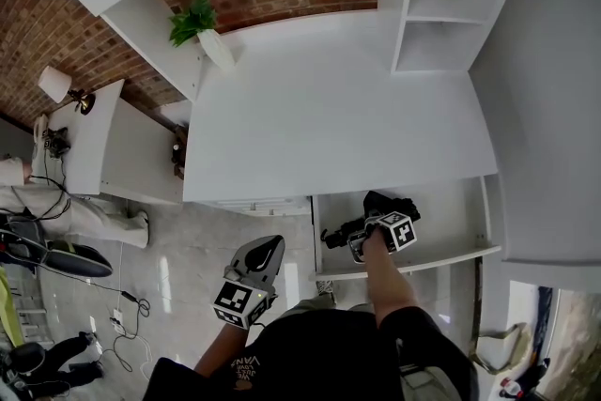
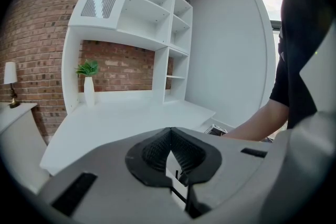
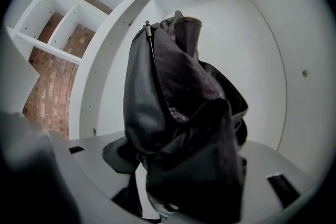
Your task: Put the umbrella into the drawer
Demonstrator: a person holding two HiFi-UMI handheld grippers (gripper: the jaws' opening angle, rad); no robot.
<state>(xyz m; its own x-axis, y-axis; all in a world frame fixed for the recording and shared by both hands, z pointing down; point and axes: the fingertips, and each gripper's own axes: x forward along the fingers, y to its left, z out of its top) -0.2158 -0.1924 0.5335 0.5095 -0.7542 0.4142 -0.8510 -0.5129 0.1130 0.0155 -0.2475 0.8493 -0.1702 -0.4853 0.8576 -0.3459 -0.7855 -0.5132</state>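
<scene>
A folded black umbrella (image 1: pixel 383 202) lies low inside the open white drawer (image 1: pixel 455 219) under the desk's right side. My right gripper (image 1: pixel 369 228) reaches down into the drawer and is shut on the umbrella. In the right gripper view the umbrella's dark fabric (image 3: pixel 173 97) bunches up between the jaws and hides them, its metal tip pointing up toward the drawer's back wall (image 3: pixel 247 44). My left gripper (image 1: pixel 266 251) hangs over the floor left of the drawer, shut and holding nothing; its pads (image 2: pixel 157 152) meet at the tip.
The white desk top (image 1: pixel 329 117) carries a plant in a white vase (image 1: pixel 205 31) at its back left. A shelf unit (image 1: pixel 441 14) rises at the back right. A side table with a lamp (image 1: pixel 56 84) stands left; cables (image 1: pixel 122 324) lie on the floor.
</scene>
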